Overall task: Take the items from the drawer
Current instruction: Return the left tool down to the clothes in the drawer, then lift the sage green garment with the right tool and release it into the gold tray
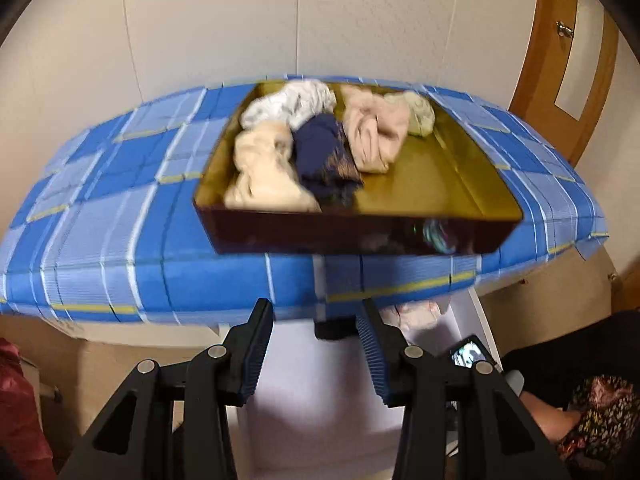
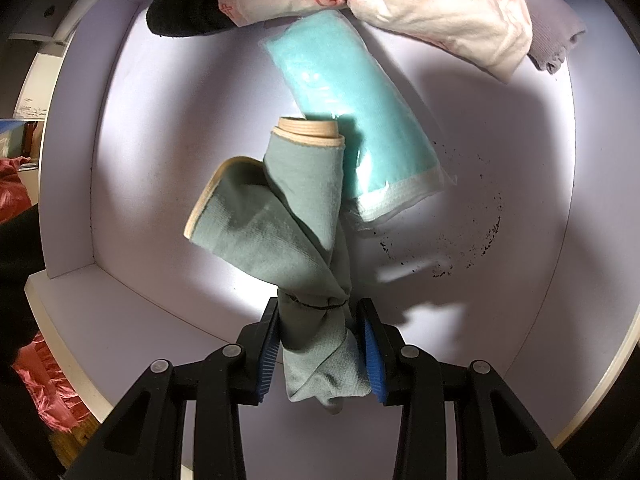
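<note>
**A:** Closest to the right wrist camera, what do the jaws hold?

**B:** Grey-green fabric. The right gripper [image 2: 320, 344] has its jaws closed on a bunched grey-green sock [image 2: 308, 236] with a beige cuff, which hangs over the white drawer [image 2: 132, 184]. Its loose end lies against a turquoise towel in a clear wrapper [image 2: 352, 120] on the drawer floor.

**B:** And the left gripper [image 1: 316, 352]?

**A:** Its jaws stand part-way apart with nothing between them. It points toward a glossy brown tray [image 1: 460, 196] on a blue checked ironing board [image 1: 120, 216]. The tray already holds a heap of garments [image 1: 312, 148]: white, cream, navy and pink.

**B:** What could go wrong?

**A:** I judge the sock's grip sits near one end, so the long free part may drag on the towel wrapper and shift it, or catch the drawer wall on the way out. If the fabric slides between the pads, it drops back in. The tray also overhangs the board's near edge, so a hard push could tip it.

**B:** What is hard to make out?

**A:** The left view is smeared, so garment types in the tray are unclear. At the top of the right view, a white printed cloth [image 2: 420, 4], a black item [image 2: 184, 8] and a grey item [image 2: 552, 40] are cut off. Dark specks dot the drawer floor; I cannot tell what they are. A small lit screen at the left view's lower right is unreadable.
</note>
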`<state>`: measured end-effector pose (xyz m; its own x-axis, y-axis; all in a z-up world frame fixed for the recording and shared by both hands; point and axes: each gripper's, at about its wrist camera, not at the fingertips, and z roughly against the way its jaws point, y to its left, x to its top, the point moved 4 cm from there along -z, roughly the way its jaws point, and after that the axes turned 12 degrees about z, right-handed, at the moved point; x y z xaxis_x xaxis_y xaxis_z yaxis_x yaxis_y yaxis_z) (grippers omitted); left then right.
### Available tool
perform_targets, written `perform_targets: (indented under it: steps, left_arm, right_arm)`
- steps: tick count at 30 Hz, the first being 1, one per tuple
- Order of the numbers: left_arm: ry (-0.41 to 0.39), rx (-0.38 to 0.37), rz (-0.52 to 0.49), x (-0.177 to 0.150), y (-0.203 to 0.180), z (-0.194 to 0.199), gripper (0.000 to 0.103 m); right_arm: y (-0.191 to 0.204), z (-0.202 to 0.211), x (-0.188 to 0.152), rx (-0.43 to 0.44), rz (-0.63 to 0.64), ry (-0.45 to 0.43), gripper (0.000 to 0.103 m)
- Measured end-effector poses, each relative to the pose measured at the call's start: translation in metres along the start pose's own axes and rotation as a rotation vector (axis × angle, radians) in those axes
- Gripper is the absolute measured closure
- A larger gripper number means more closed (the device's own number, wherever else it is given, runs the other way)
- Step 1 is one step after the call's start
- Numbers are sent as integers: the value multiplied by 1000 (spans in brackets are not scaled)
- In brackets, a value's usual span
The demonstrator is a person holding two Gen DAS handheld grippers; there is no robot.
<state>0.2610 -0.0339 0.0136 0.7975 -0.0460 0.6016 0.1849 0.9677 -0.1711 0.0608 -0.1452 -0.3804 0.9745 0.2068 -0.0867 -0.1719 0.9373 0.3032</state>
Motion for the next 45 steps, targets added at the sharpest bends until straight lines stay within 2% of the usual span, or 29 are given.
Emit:
perform_targets:
  steps: [5,14,19,24,28,36,45]
  left_arm:
    - [88,-18,61,-29,8,-28,59]
    - [313,-29,168,-83,17,-103,59]
    - [426,-27,220,-107,23,-134,59]
    - [518,5,274,-132,30,-161,59]
    - [535,18,267,-137,28,-170,59]
    - [567,-1,239,-145,17,-185,59]
    - [584,-15,258,-148,14,-190,59]
  right_arm:
    - [-2,1,-1,7,-16,-4,65]
    - [-12,5,-6,38,-75,-15,65]
    - [-22,10,-6,62,-111,-32,65]
    - [-32,21,-10,99,-152,-60,65]
    - [-39,29,-15,125,-177,-75,67]
    - [-54,53,-24,180,-237,-121,68]
    - [-75,82,-33,246,-290,-185,70]
